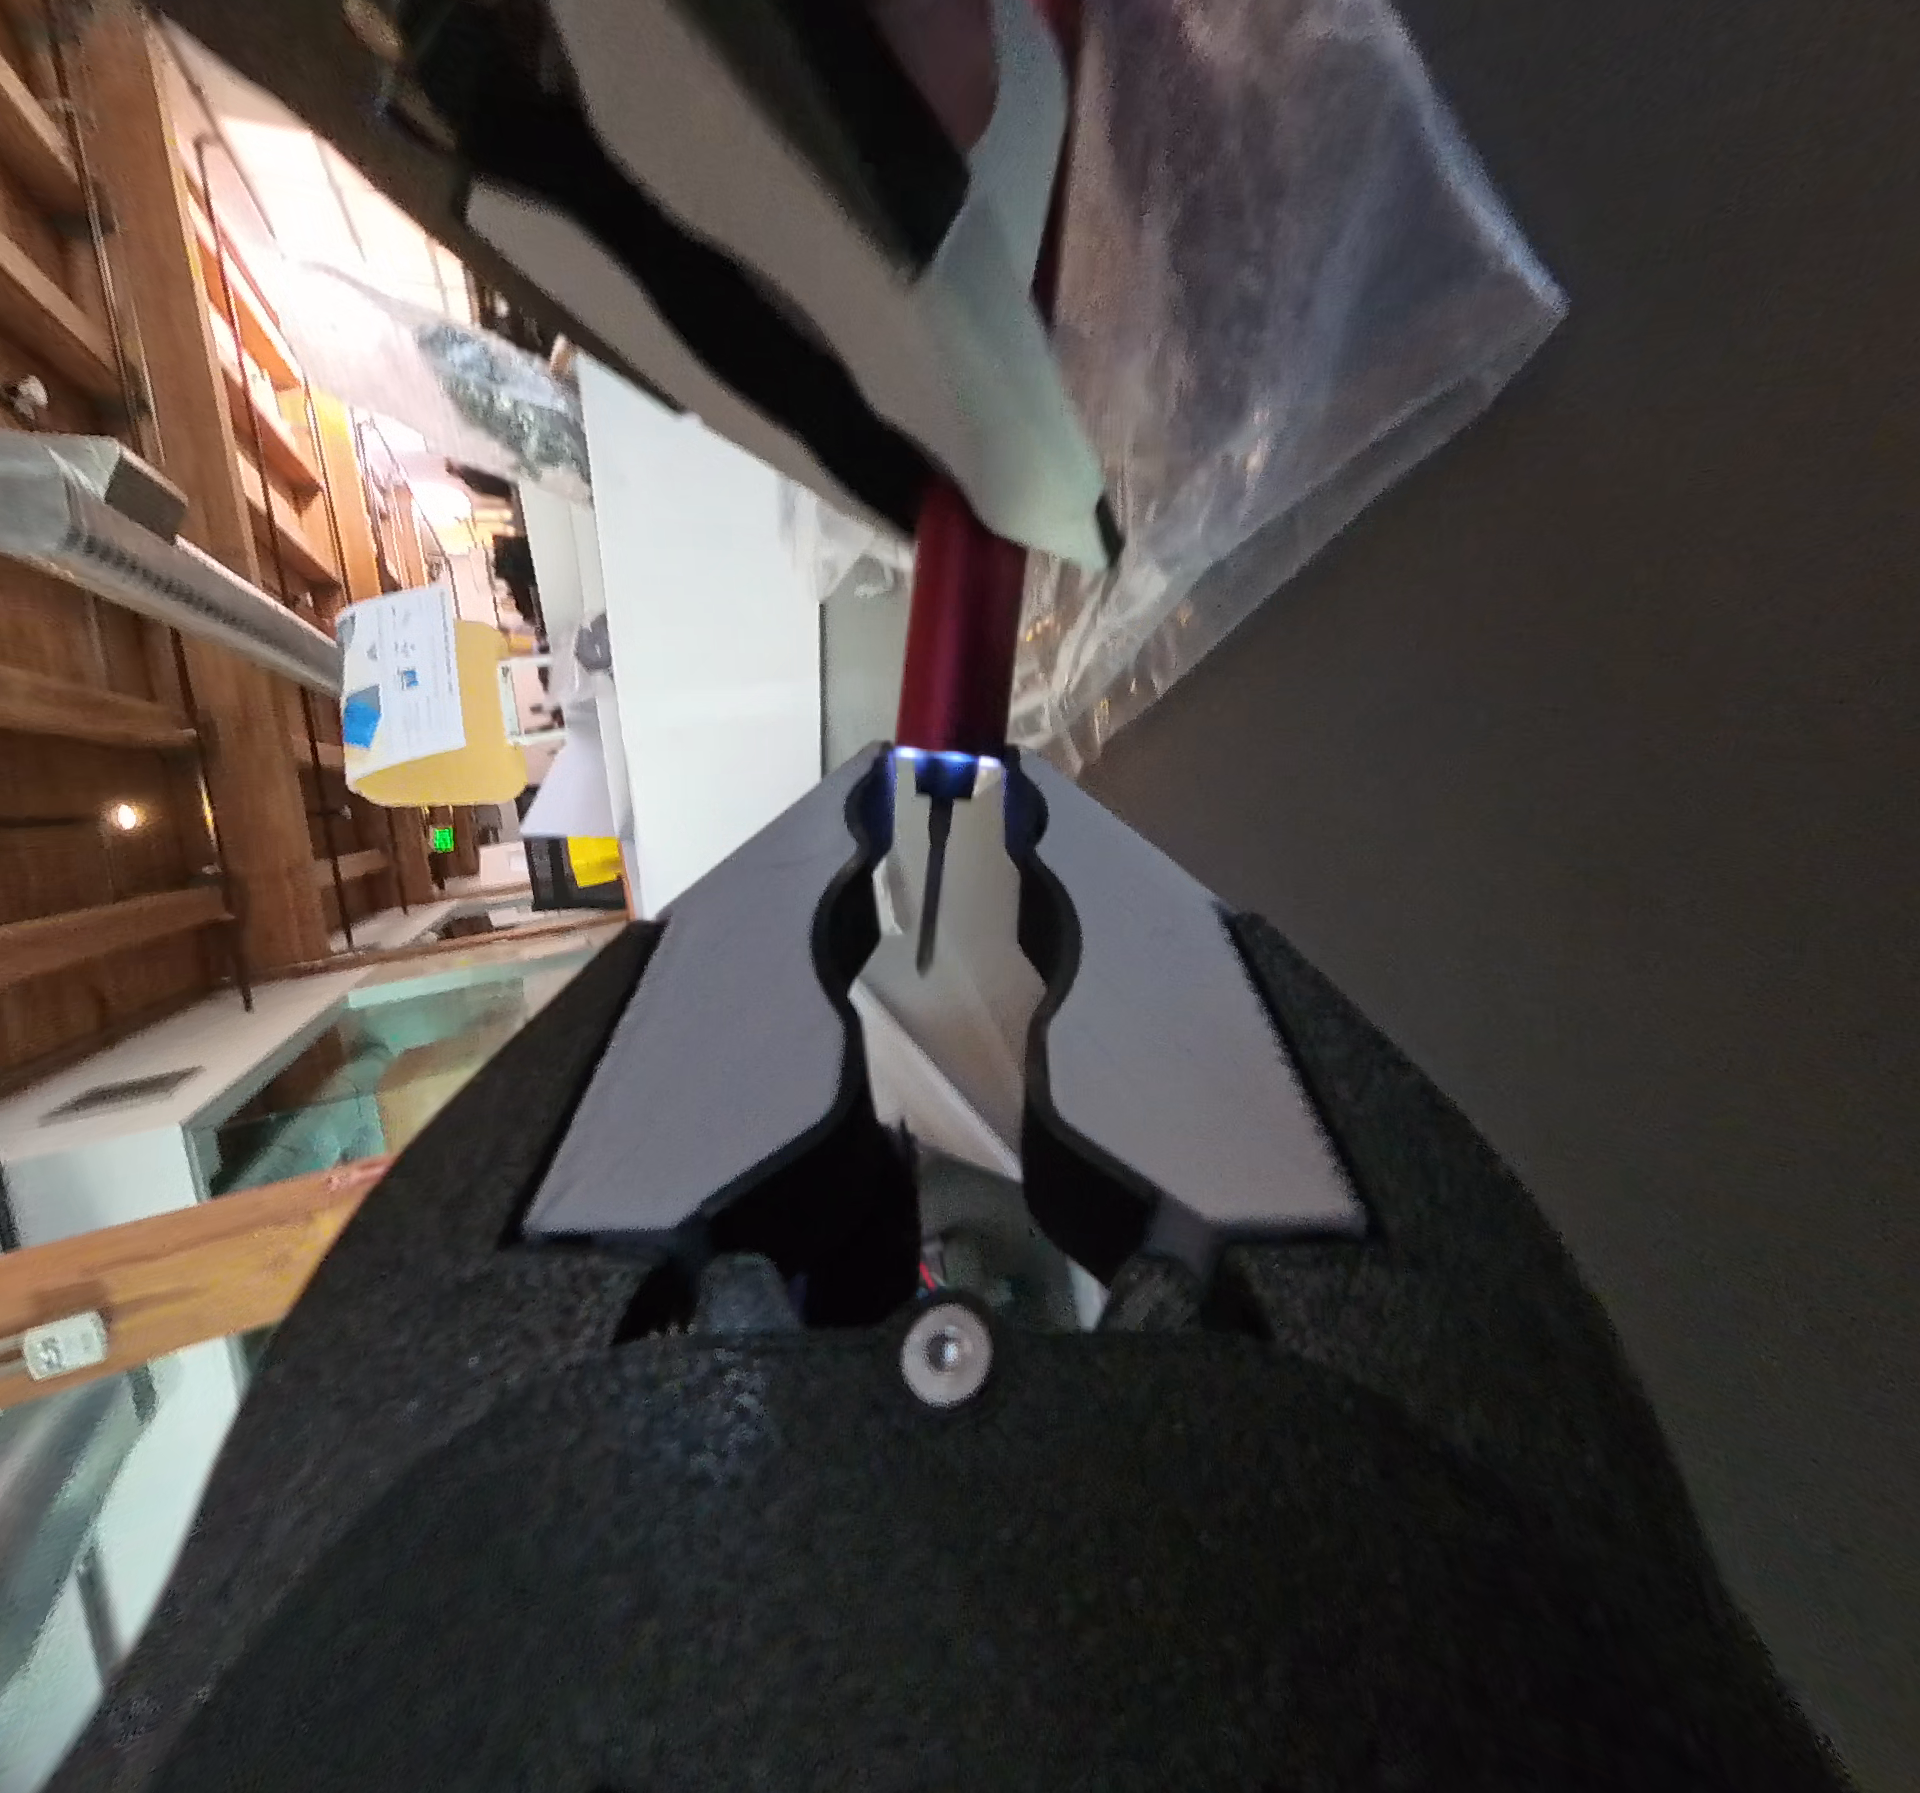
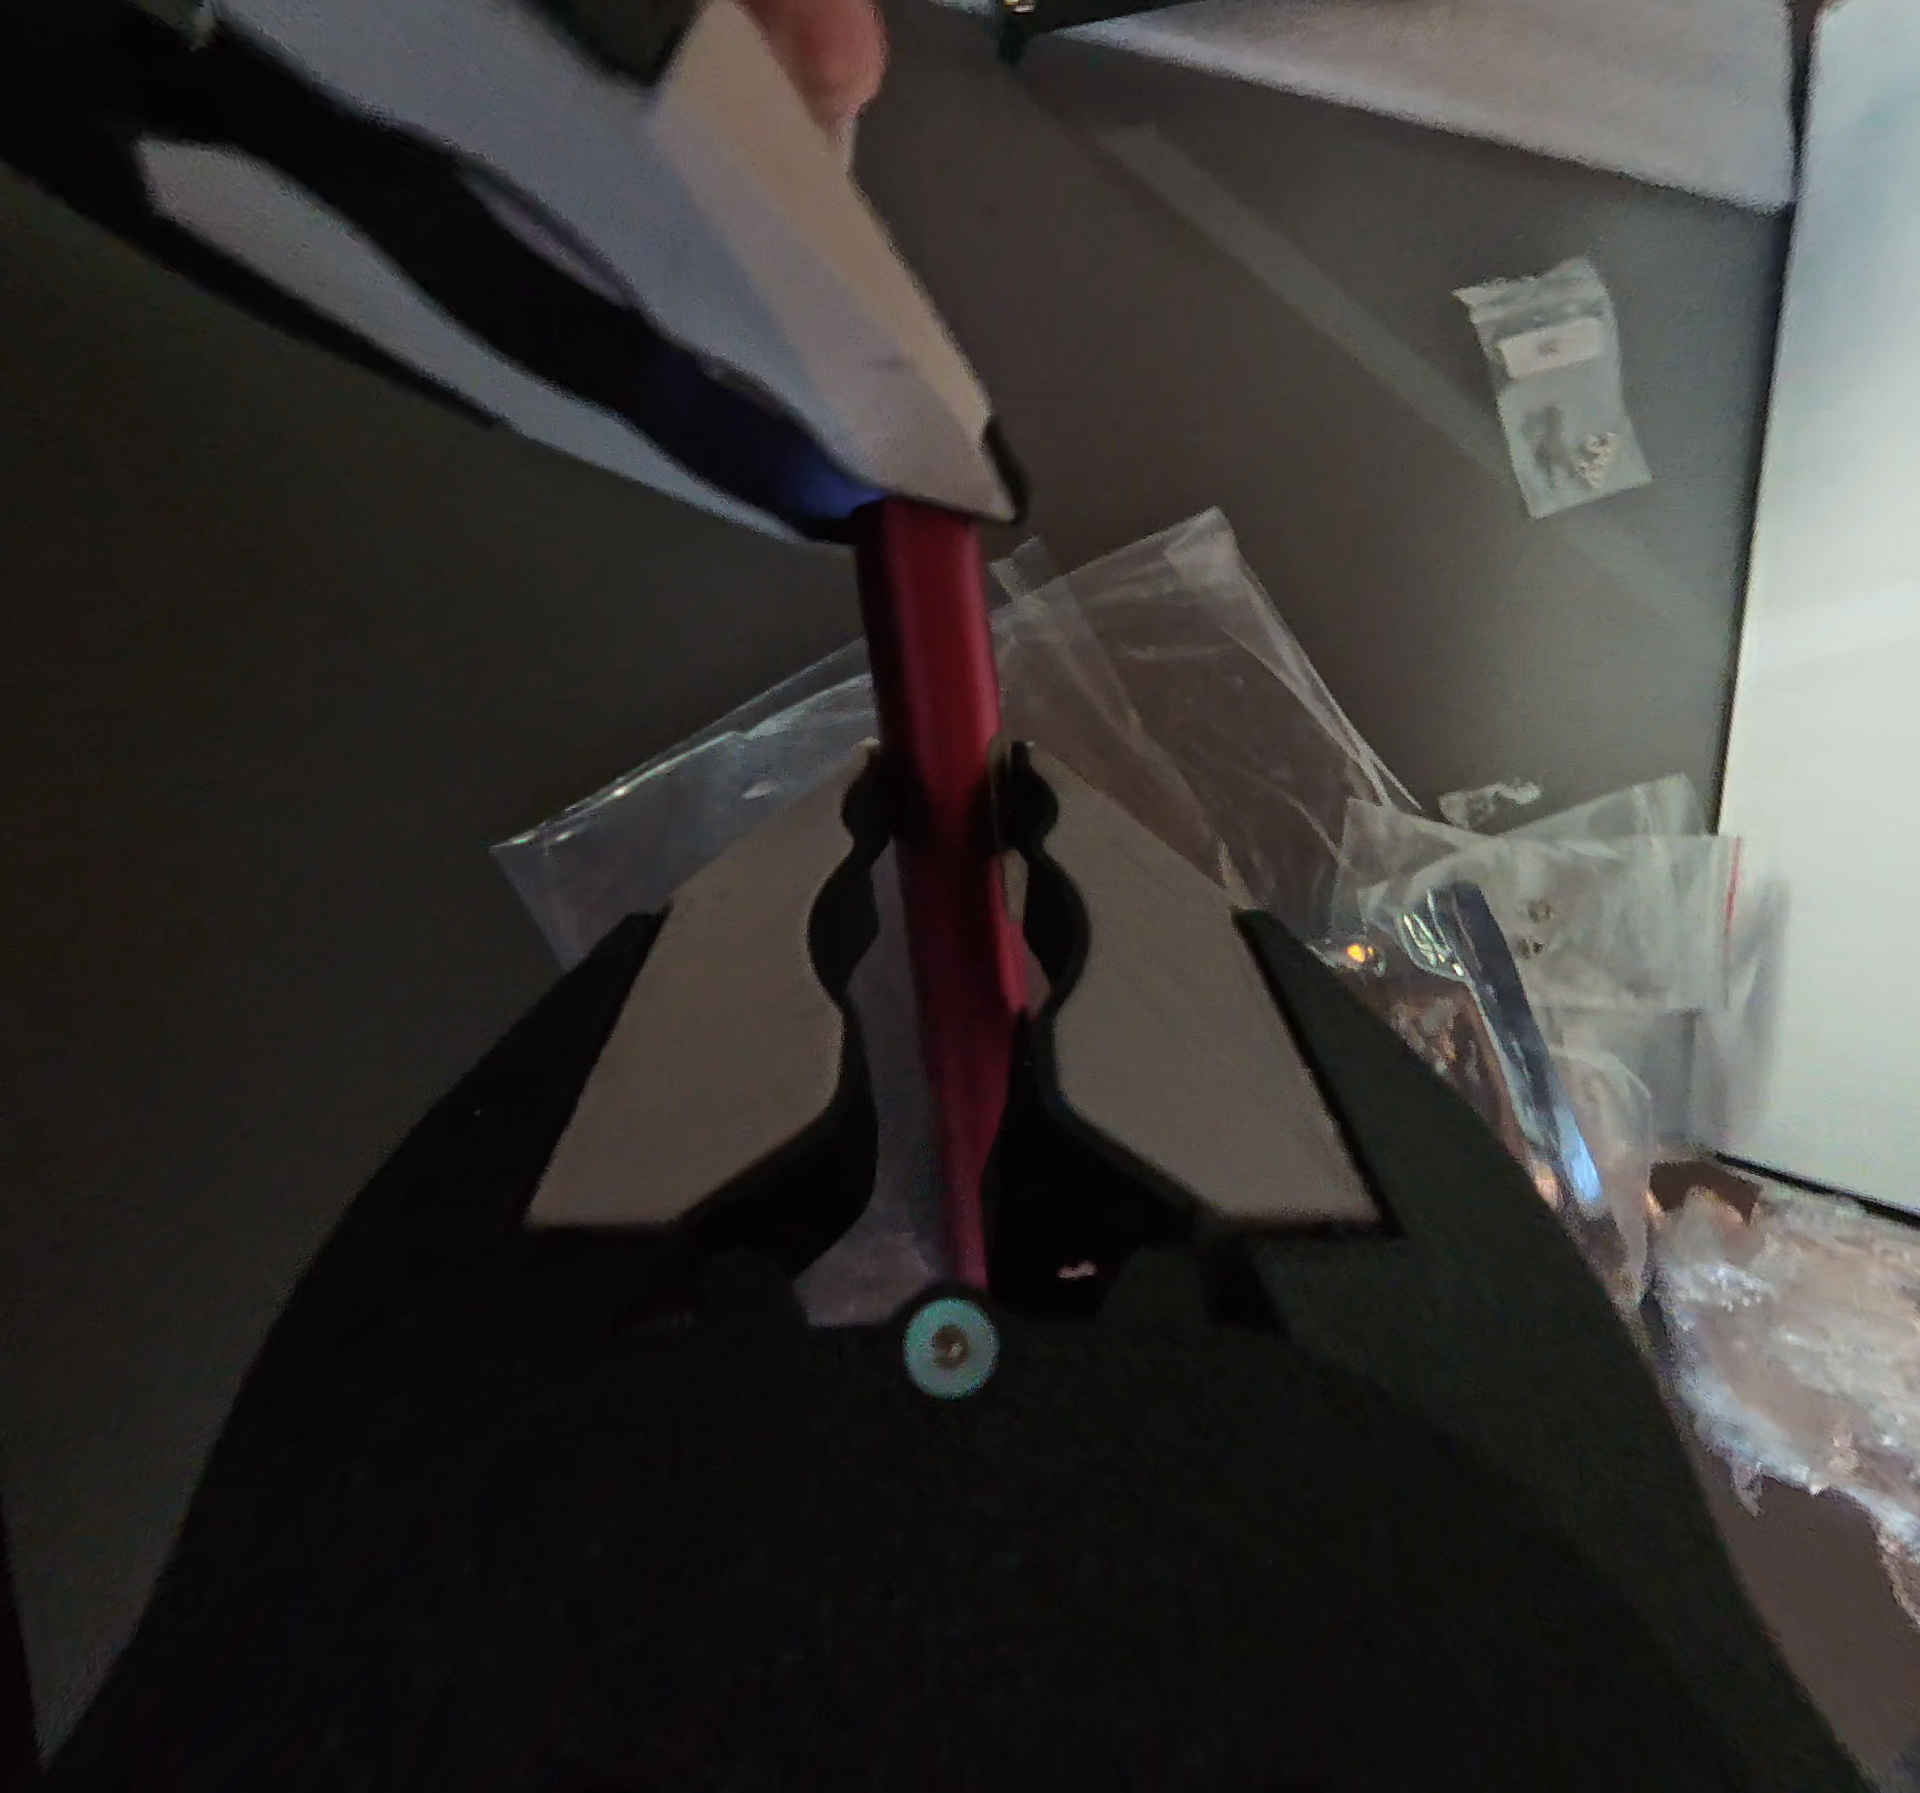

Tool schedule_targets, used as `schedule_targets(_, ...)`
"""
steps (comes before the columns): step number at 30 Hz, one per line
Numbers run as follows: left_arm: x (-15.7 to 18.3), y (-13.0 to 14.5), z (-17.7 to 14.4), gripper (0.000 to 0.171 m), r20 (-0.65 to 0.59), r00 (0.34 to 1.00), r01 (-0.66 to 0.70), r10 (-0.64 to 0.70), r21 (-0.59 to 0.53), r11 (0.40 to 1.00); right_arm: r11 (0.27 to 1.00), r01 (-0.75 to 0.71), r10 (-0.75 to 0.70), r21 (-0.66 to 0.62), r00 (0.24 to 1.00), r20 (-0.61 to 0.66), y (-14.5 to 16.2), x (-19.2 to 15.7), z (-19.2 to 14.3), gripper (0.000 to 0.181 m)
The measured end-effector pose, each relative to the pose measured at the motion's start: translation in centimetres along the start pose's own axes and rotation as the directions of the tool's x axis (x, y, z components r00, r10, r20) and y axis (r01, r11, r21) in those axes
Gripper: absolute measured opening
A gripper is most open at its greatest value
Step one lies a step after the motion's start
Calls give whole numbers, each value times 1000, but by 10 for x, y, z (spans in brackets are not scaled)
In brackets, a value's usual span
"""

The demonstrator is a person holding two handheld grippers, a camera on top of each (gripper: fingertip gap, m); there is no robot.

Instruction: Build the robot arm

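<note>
Right gripper (image 2: pixel 940 756) clamped along red rod (image 2: pixel 935 663); left gripper (image 1: pixel 940 767) pinching rod's opposite end, black tip (image 1: pixel 935 860) between fingers. Rod held above dark table (image 2: pixel 312 704), clear plastic bags (image 2: pixel 1195 704) beneath.

The right gripper (image 2: pixel 940 756) has its fingers (image 2: pixel 727 1016) closed around a red metal rod (image 2: pixel 935 756) that runs back between them. The rod's far end meets the tips of the left gripper (image 2: pixel 914 486), which seems, through the blur, to clamp it too. Beneath lie clear plastic bags (image 2: pixel 1195 704) on the dark surface (image 2: pixel 312 704), and a small bag of screws (image 2: pixel 1553 387) lies well apart.
</note>
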State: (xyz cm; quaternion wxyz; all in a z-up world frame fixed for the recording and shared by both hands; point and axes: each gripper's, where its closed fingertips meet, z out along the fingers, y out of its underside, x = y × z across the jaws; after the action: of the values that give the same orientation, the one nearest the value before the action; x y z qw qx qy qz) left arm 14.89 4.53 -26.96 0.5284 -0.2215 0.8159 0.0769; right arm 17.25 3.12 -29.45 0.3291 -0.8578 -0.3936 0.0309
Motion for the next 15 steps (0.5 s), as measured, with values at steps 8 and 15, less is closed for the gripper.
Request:
schedule_targets(8,5,69,-25,0,35,975,222,-220,-33,975,1000,-12,14,-28,997,70,-1,-1,-2,20)
schedule_targets(15,8,194,-110,0,247,665,740,-704,-94,666,991,-98,99,-90,995,-3,5,23,14,20)
